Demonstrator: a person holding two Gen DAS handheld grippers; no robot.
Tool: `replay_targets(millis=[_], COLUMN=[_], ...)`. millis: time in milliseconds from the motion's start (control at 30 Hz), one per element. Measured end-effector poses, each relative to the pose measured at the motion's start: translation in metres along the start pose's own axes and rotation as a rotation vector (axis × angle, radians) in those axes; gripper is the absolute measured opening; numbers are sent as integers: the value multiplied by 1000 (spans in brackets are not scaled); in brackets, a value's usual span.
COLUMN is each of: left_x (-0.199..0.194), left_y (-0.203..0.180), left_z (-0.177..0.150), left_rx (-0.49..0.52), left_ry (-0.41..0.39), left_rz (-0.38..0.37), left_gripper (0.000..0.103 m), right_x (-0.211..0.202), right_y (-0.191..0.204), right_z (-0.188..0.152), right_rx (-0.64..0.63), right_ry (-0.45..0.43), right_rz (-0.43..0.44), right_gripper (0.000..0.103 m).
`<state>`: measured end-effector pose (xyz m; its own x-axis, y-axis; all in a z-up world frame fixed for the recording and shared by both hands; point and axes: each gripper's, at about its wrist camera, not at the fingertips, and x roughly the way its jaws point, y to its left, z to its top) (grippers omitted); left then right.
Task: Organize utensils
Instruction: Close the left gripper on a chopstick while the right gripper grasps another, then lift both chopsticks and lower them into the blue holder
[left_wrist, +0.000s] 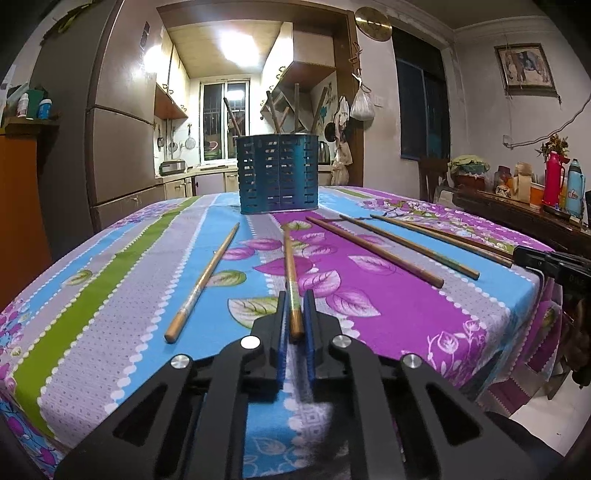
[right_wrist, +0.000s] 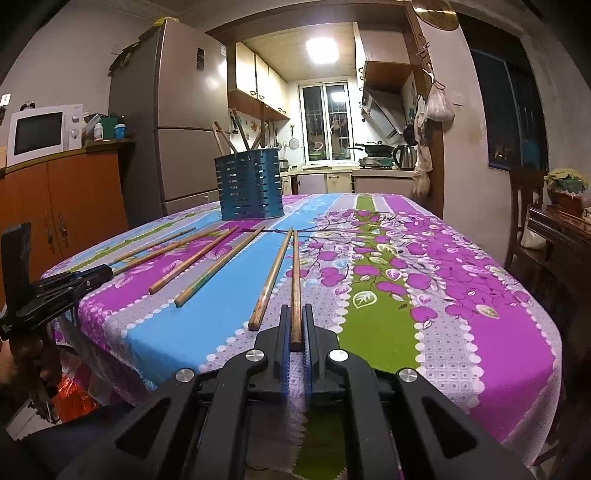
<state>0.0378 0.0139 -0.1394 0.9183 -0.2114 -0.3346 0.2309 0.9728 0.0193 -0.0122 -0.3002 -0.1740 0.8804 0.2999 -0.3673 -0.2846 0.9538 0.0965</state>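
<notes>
Six chopsticks (right_wrist: 207, 272) lie loose; each tongs (left_wrist: 295, 314) (right_wrist: 295, 328) clamps one.

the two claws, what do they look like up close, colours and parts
Both match. The left claw and right claw each have matte black angular bodies with cut-out slots, round silver bolt heads along the linkage arms, and two narrow black fingers lined with ribbed blue pads. Seen side-on from the other camera, each is a black pistol-like frame. No cables or readable markings show.

Table (left_wrist: 110, 266) bears chopsticks (left_wrist: 201, 284), holder (left_wrist: 279, 173)
</notes>
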Motion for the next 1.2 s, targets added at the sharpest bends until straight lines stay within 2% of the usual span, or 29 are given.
replay_targets(millis=[167,467,567,633,700,833,933,1100,1200], left_x=[-11,-23,-18,-15,-19,-14,-8,-4,-4], left_y=[-1,-8,-5,5,11,5,-1,1,2], left_z=[18,75,83,80,67,24,5,-7,-7], left_rx=[10,53,62,52,37,53,57,51,56], left_ry=[-47,-195,-209,-165,-144,2,41,24,13], left_rz=[-3,-12,7,6,10,-48,-58,-18,-17], left_gripper=[6,6,6,6,6,7,9,22,22], right_x=[-20,-43,-42,-42,-43,-42,-42,-32,-27], right_y=[4,10,9,9,8,1,1,3,5], right_z=[22,84,102,106,103,81,61,25,16], right_rx=[-22,-87,-113,-119,-121,-78,-35,0,-7], right_ry=[-42,-150,-176,-179,-170,-119,-81,-9,3], right_rz=[-5,7,-2,-4,-4,-12,-17,-24,-25], right_gripper=[7,7,7,7,7,7,7,7,7])
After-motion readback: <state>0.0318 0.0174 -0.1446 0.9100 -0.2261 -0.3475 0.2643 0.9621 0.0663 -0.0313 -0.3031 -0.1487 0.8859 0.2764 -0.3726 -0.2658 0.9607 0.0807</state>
